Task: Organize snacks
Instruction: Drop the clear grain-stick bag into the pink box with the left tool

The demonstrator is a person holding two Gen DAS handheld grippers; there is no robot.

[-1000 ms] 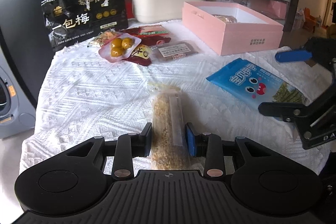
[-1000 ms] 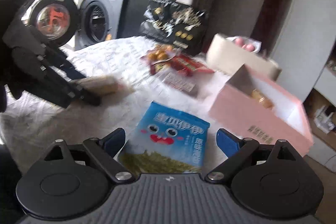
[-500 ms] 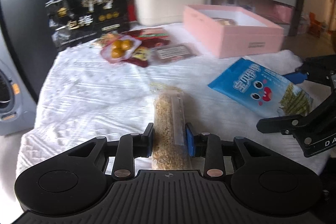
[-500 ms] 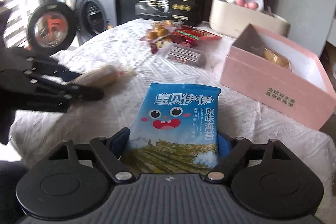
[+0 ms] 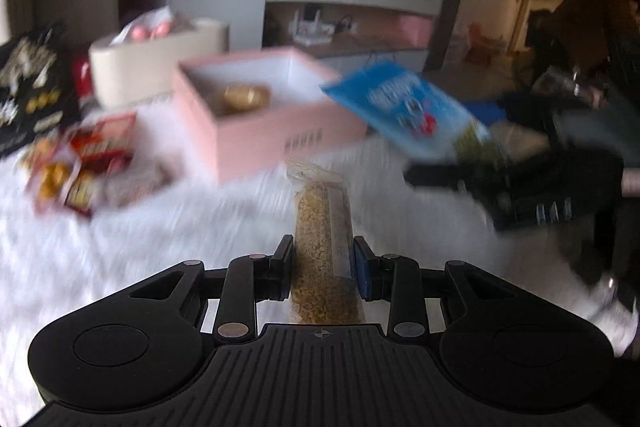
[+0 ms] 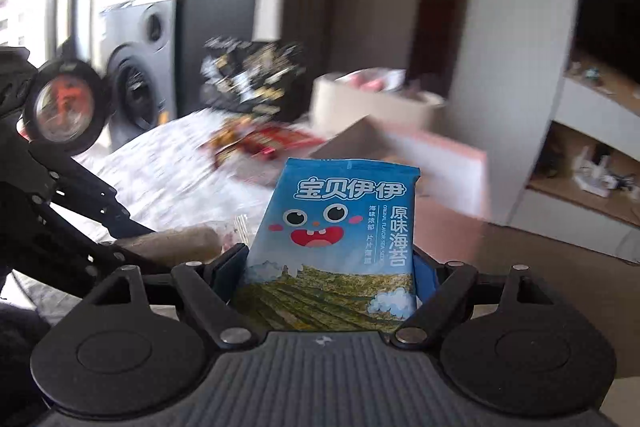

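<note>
Snacks split between both claws. Left claw (image 5: 322,267) clamped tight on clear packet of golden crumbs (image 5: 323,227), packet pointing toward pink box (image 5: 256,119), held above white tabletop (image 5: 120,227). Right claw (image 6: 328,275) closed on lower end of blue seaweed bag (image 6: 340,227), bag lifted off tabletop, just right of pink box in left view. Pink box open, one gold-wrapped snack (image 5: 244,97) inside. Left of box: blurred heap of red and yellow snack packs (image 5: 80,167), black bag (image 5: 28,83) behind, cream bin (image 5: 156,63) at box's far side.
</note>
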